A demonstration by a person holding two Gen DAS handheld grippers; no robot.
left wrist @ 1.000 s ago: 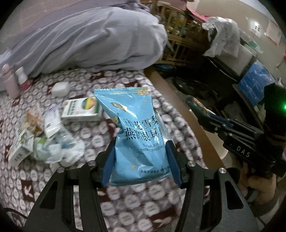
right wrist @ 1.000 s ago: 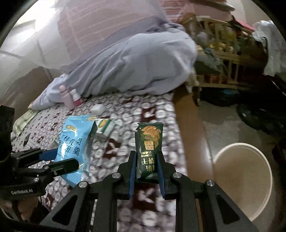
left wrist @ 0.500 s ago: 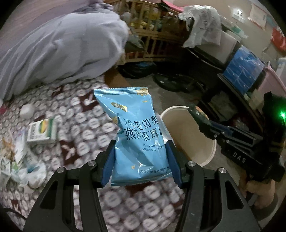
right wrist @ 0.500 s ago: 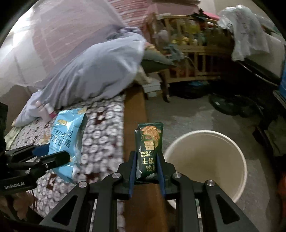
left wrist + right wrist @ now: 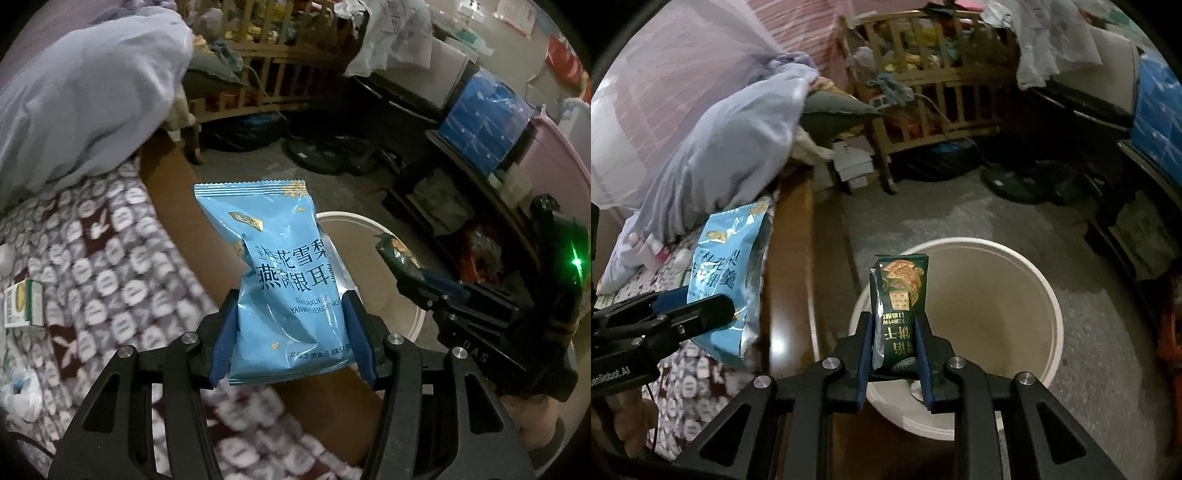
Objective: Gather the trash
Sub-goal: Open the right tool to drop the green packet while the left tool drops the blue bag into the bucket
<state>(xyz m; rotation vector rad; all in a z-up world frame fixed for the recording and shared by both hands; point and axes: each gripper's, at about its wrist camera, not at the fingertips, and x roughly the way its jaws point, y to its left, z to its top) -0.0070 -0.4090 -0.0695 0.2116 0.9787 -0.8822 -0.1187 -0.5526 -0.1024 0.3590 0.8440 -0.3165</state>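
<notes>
My left gripper [image 5: 290,332] is shut on a blue snack bag [image 5: 280,273], held upright over the bed's wooden edge, just left of a white bucket [image 5: 388,236] on the floor. My right gripper [image 5: 894,349] is shut on a green cracker packet [image 5: 899,306], held upright over the near rim of the white bucket [image 5: 1015,280]. The right gripper and its packet also show at the right in the left wrist view [image 5: 399,254]. The blue bag also shows at the left in the right wrist view [image 5: 727,266].
The patterned bed cover [image 5: 92,258] holds a green-and-white box [image 5: 22,304] and crumpled plastic [image 5: 18,387]. A grey quilt [image 5: 85,92] lies at the back. A wooden crib [image 5: 934,74], a fan base [image 5: 1004,181] and shelves with clutter [image 5: 480,122] surround the concrete floor.
Both grippers have swung right, away from the bed toward the bucket. The green packet is now over the bucket's rim and the blue bag is beside it.
</notes>
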